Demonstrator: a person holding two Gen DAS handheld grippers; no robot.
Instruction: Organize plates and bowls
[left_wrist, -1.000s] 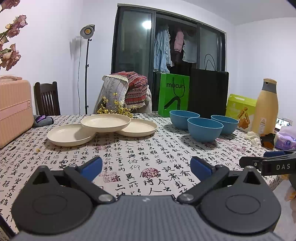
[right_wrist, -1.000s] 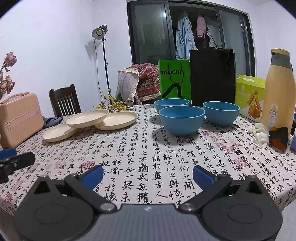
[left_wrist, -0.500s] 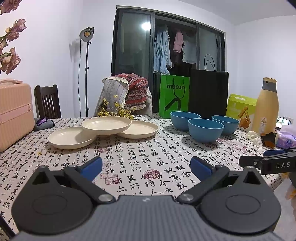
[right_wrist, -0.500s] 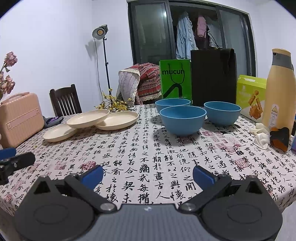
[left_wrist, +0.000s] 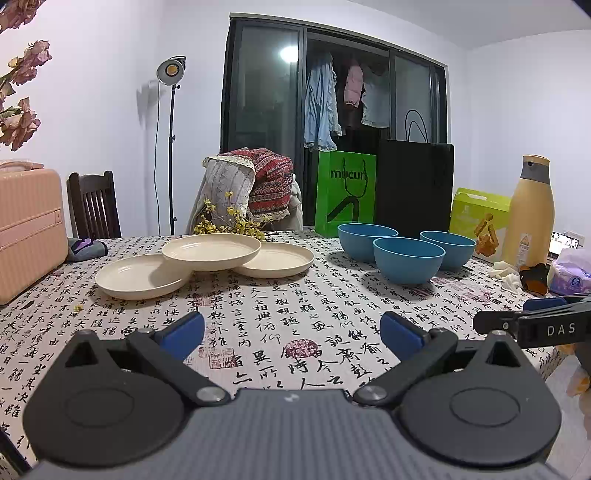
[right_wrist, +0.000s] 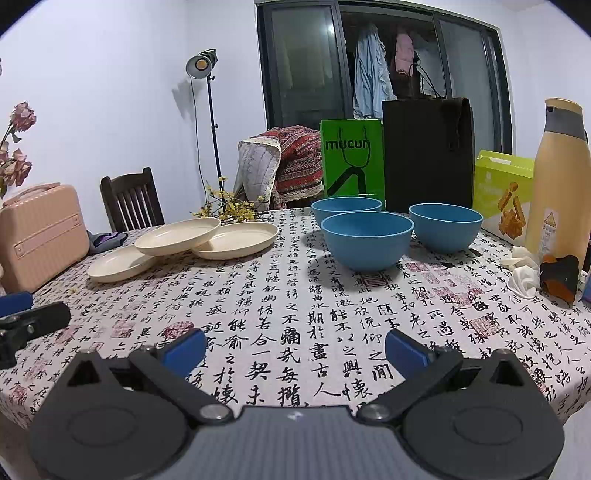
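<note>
Almost nothing has moved since a second ago; both views have only crept a little, and the dishes sit where they were. Three round cream plastic plates (left_wrist: 201, 251) lie at about 11 o'clock in the left view, the middle one tipped up with its edges resting on the other two. Three round blue plastic bowls (right_wrist: 366, 240) stand close together at 12 o'clock in the right view, none inside another. All of them rest on the table with the white cloth covered in black writing (right_wrist: 295, 314). The left gripper (left_wrist: 291, 334) has its jaws wide apart and holds nothing. The right gripper (right_wrist: 295, 347) is spread wide and holds nothing too. I think the job has not really begun. Next, one gripper likely needs to reach far forward and pinch a rim, maybe the tipped plate's or the near bowl's. The back bowl is partly hidden behind the front one. A tall tan bottle (right_wrist: 559, 177) stands at 2 o'clock. The white and dark brown things in front of it are hard to make out.
</note>
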